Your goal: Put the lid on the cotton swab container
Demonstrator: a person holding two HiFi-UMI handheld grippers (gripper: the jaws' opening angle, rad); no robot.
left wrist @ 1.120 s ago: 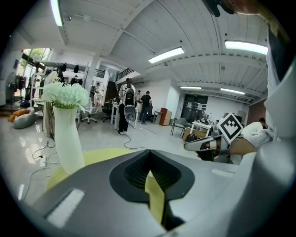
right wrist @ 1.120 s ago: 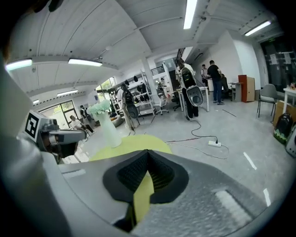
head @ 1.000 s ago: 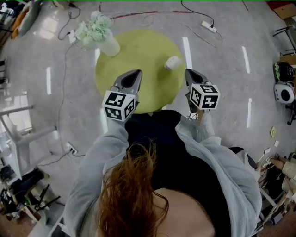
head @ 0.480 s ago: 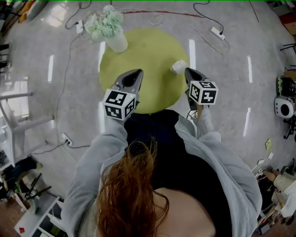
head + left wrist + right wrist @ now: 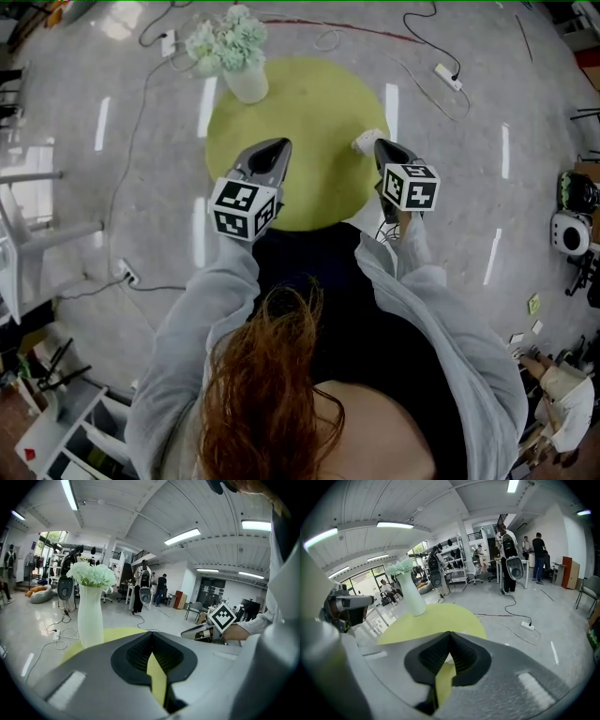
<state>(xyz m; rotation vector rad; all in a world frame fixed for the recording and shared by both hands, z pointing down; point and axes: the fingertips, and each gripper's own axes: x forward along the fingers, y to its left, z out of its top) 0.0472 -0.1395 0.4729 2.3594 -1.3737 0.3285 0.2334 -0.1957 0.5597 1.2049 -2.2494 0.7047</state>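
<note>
Yellow-green, the round table (image 5: 300,103) fills the upper middle of the head view. My left gripper (image 5: 277,147) hovers over the table's lower left part, its jaws closed tip to tip with nothing between them. My right gripper (image 5: 382,146) hangs at the table's right edge, jaws likewise pressed together and empty. The small white cotton swab container (image 5: 366,141) sits just beside that tip, partly hidden by it and too small to make out in detail. A tall white vase (image 5: 247,84) of pale green flowers (image 5: 228,42) stands at the table's upper left edge.
</note>
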